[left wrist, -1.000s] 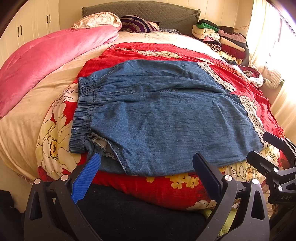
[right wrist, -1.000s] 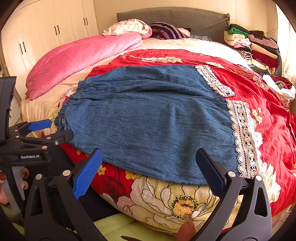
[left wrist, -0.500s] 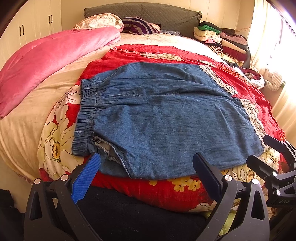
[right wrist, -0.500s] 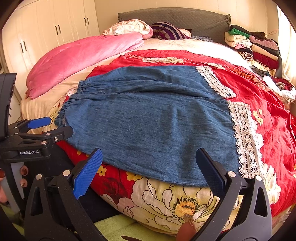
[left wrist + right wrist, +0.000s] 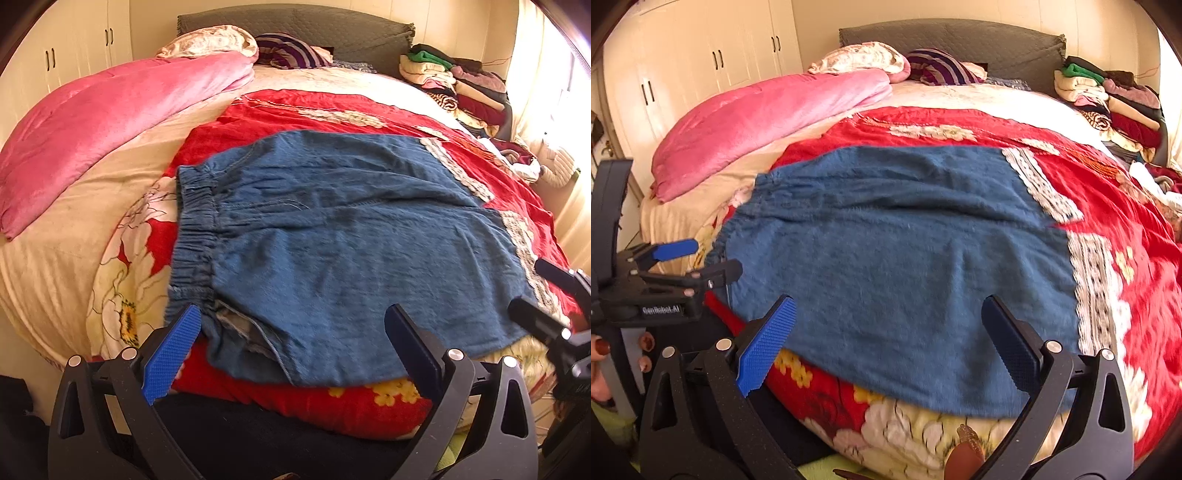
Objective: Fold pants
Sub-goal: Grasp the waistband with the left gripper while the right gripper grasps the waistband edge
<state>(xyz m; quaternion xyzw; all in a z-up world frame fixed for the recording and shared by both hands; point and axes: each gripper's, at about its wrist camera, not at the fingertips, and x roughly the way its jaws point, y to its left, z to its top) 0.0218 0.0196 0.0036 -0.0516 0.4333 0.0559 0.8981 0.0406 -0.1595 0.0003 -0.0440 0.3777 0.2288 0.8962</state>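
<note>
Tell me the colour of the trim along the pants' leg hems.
White lace trim on the blue denim pants, clearest in the right wrist view.

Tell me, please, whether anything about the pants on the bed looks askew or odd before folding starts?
One thing: at the near waistband corner of the denim pants, just beyond the left claw, the fabric is flipped open, showing a pale inner lining. Otherwise they lie flat; both claws are open and empty.

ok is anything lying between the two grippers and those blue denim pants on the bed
Nothing visible does. The blue denim pants lie spread on the red floral bedspread, with the open left gripper and open right gripper at their near edge.
</note>
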